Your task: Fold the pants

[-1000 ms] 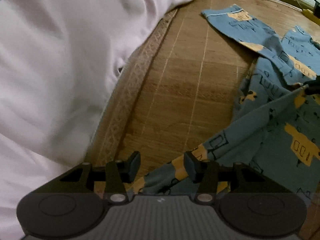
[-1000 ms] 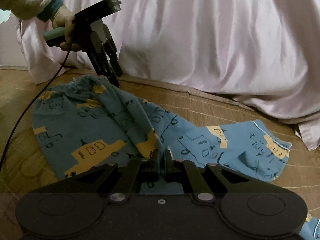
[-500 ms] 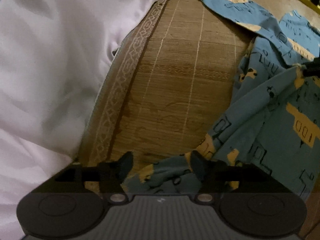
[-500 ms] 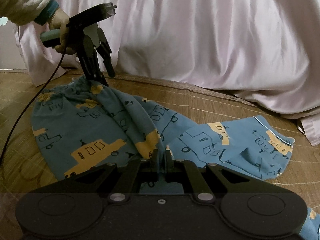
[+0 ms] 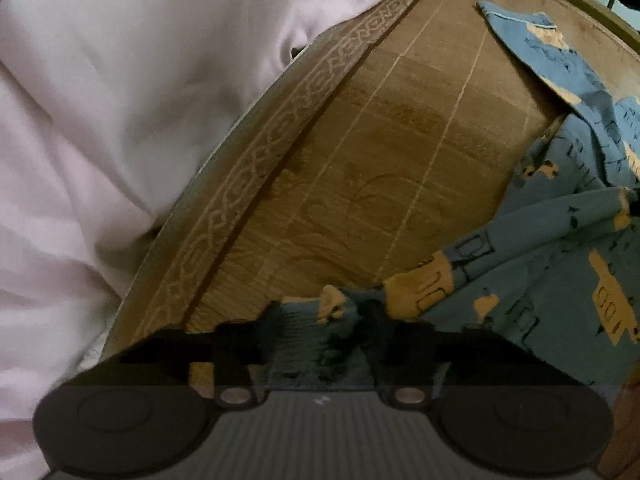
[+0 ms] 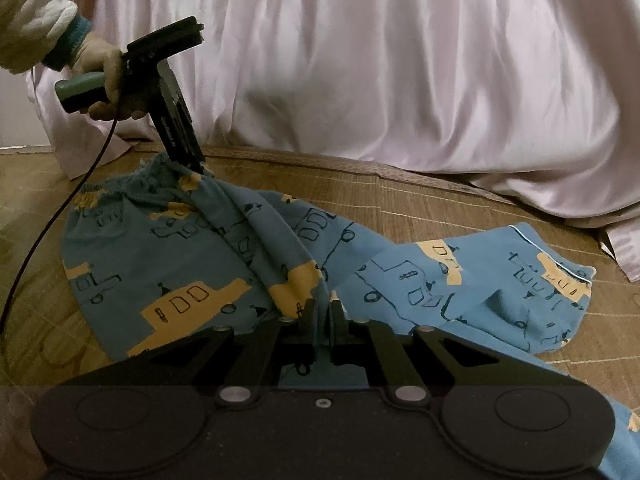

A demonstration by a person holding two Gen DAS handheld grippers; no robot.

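Spread across a woven mat point(image 6: 460, 204) beside a hanging pink sheet point(image 6: 380, 60): blue pants point(image 6: 168, 256) printed with yellow vehicles, rumpled, one leg trailing off to the right, fabric raised in a ridge between two grips. At the far waistband, left gripper point(image 6: 192, 160), held in a hand point(image 6: 108, 80), planted on the gathered elastic, with a bunch of cloth lying between fingers set a little apart; whether truly pinched, cannot tell. Nearer, right gripper point(image 6: 322, 312) closed tight on a narrow fold of the same cloth. Likely trouble: waistband slipping free under a pull if the left hold is loose, leaving a crooked fold. Lesser risks: bunched layers folded in as wrinkles; black cable point(image 6: 36, 240) dragging over the cloth.
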